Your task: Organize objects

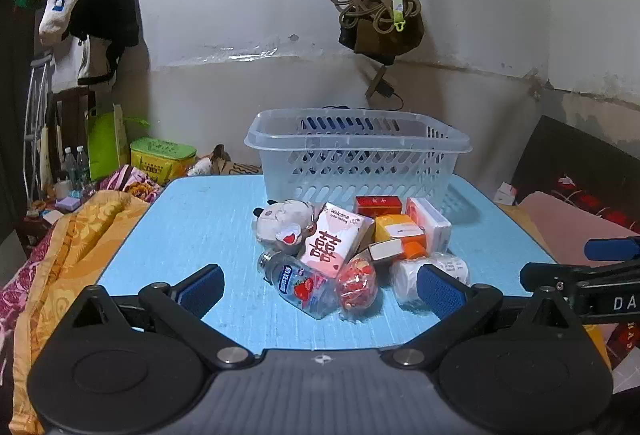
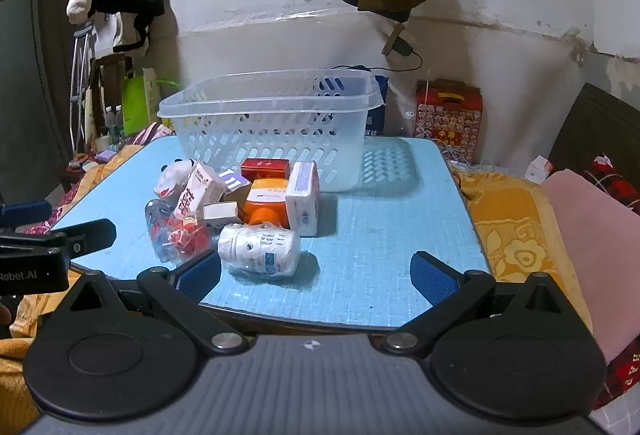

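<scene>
Through the left wrist camera we are holding the left gripper (image 1: pixel 320 285) with its jaws spread wide and nothing between them, low over the near edge of the blue table (image 1: pixel 200 227). A heap of small items is sitting mid-table: a plush toy (image 1: pixel 282 221), a pink carton (image 1: pixel 336 237), a clear bottle (image 1: pixel 298 285), a red box (image 1: pixel 378 206) and a white jar (image 1: pixel 408 277). The clear basket (image 1: pixel 356 159) is standing just behind the heap. Through the right wrist camera we are keeping the right gripper (image 2: pixel 316 275) equally wide apart and gripping nothing, with the white jar (image 2: pixel 260 247) lying near its left finger and the basket (image 2: pixel 272 127) sitting beyond the pile.
</scene>
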`<state>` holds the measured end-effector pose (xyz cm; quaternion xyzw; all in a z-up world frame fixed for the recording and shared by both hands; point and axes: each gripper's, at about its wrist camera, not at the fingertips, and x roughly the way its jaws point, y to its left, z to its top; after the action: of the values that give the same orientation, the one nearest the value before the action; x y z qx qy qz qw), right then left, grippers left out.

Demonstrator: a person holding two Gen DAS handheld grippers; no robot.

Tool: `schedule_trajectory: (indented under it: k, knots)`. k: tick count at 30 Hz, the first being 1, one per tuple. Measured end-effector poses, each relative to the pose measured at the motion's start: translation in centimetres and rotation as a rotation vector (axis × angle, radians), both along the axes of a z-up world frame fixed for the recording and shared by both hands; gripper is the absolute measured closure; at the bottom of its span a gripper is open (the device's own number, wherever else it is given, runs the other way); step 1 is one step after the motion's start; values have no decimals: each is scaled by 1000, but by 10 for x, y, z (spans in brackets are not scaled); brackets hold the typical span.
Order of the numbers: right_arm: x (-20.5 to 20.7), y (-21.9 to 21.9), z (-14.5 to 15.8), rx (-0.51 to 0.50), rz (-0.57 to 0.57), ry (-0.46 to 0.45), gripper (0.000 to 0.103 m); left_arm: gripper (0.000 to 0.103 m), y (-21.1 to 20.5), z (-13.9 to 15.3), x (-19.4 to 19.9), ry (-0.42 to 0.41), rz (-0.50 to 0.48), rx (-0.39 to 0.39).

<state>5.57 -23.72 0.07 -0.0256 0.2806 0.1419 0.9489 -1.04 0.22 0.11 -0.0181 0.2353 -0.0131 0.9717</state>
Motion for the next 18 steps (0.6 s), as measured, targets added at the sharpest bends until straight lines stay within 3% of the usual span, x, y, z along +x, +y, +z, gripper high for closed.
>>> schedule_trajectory:
  k: [8, 18]
  knots:
    - [-2, -12, 4, 88, -35, -9, 0, 0, 2, 0, -2, 7, 8, -22]
    - [-1, -5, 4, 56, -37, -12, 0, 0, 3, -2, 2, 29, 2, -38]
